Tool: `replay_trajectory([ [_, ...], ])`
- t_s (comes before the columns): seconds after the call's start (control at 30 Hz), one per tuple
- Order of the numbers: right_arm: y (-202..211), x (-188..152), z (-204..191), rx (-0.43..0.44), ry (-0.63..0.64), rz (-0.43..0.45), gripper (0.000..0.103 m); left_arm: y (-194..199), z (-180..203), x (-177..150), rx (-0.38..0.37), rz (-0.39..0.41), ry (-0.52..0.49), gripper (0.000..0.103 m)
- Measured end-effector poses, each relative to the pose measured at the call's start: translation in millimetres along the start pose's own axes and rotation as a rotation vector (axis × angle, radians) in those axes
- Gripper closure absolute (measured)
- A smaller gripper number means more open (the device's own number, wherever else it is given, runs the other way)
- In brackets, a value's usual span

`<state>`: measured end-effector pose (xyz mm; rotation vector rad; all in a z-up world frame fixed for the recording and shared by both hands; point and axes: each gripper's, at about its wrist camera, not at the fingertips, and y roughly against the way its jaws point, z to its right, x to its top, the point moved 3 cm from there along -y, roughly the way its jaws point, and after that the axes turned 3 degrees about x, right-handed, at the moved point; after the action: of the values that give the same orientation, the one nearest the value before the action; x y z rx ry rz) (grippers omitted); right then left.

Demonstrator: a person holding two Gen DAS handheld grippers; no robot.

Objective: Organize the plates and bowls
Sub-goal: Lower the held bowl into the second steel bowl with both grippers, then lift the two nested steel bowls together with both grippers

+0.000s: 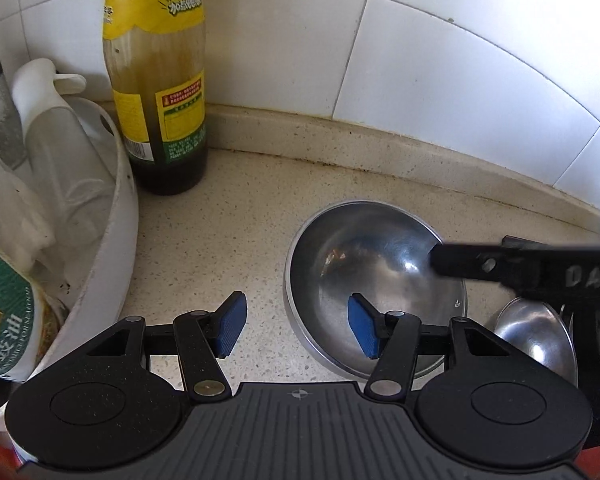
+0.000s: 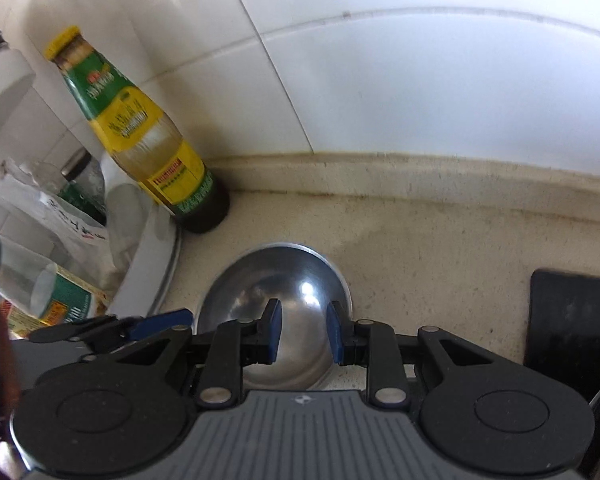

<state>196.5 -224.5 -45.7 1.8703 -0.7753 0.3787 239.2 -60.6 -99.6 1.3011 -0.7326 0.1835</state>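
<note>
While both grippers hang over the steel bowl (image 2: 274, 308) on the speckled countertop (image 1: 240, 216) near the sauce bottle (image 1: 160, 92), the step looks like reaching to grasp. The left gripper (image 1: 298, 326) is spread wide and empty; the right gripper (image 2: 303, 336) stands apart, straddling the bowl's near rim. Next it likely must lower and close on that rim.
</note>
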Motion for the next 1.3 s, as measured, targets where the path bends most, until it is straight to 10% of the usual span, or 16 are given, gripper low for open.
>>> replay_trajectory([
  [0.87,-56.3,-5.1,13.2,-0.044,0.010,-0.154,0.082,-22.0,7.1,-5.8,0.006,-0.040,-0.043,0.054],
  [1.3,-4.4,5.5,-8.3,-0.001,0.019,-0.042,0.082,31.0,14.1,0.2,0.003,0.073,-0.065,0.050],
])
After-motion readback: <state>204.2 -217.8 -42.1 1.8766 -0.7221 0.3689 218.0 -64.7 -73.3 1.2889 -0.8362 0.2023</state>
